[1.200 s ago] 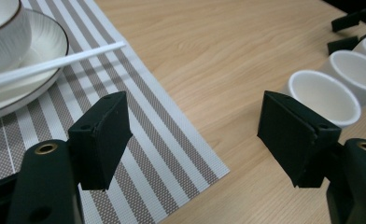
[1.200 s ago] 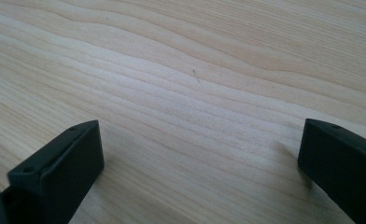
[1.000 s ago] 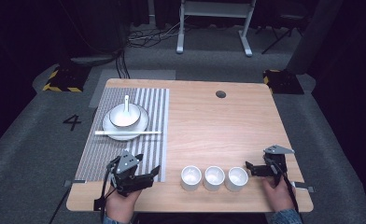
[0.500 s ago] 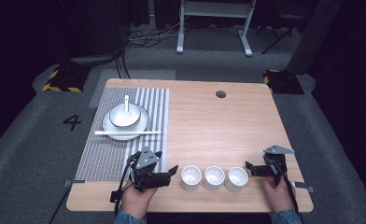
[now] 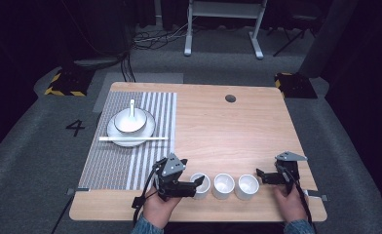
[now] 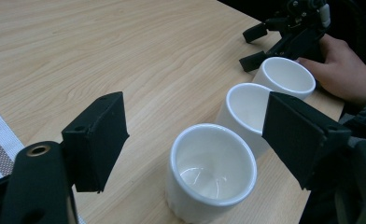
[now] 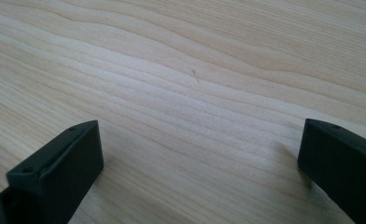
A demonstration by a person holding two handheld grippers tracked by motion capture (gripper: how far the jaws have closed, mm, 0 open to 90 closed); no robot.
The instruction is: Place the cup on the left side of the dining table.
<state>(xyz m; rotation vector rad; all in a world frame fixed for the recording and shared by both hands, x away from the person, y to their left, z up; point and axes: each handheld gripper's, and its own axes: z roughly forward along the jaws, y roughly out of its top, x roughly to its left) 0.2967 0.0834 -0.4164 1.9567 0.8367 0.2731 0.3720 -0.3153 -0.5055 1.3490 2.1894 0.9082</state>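
From the high view, the left tool [image 5: 191, 184] sits at the near edge of the counter [image 5: 238, 131], its jaws spread wide and pointing at the leftmost of three white cups, the left cup [image 5: 200, 185]. The jaw tips reach the cup's side but grip nothing. The middle cup [image 5: 223, 185] and right cup [image 5: 247, 186] stand in the same row, close together. The right tool [image 5: 263, 176] rests just right of the right cup, jaws parted and empty, pointing toward that cup. Farther back on the striped mat [image 5: 130, 136] a plate [image 5: 130, 130] carries a bowl [image 5: 129, 122] with a spoon [image 5: 132, 108] standing in it, and chopsticks [image 5: 133, 139] lie across the plate's near rim.

In the left gripper view, the left tool [image 6: 195, 135] frames the left cup [image 6: 211, 170] between its wide-apart jaws, neither jaw touching it. The cup is upright and empty, with only a gleam at its bottom. The middle cup [image 6: 246, 109] and right cup [image 6: 286, 77] look empty too, as far as their insides show. The right tool [image 6: 253, 46] sits just beyond the right cup, in the person's hand [image 6: 342, 70].

In the right gripper view, the right tool [image 7: 200, 158] holds its jaws far apart over bare counter [image 7: 195, 74].

The step in hand looks like the approach to the left cup. Next, I judge, the left tool must ease forward until the cup sits squarely between the jaws, then close without nudging the middle cup.
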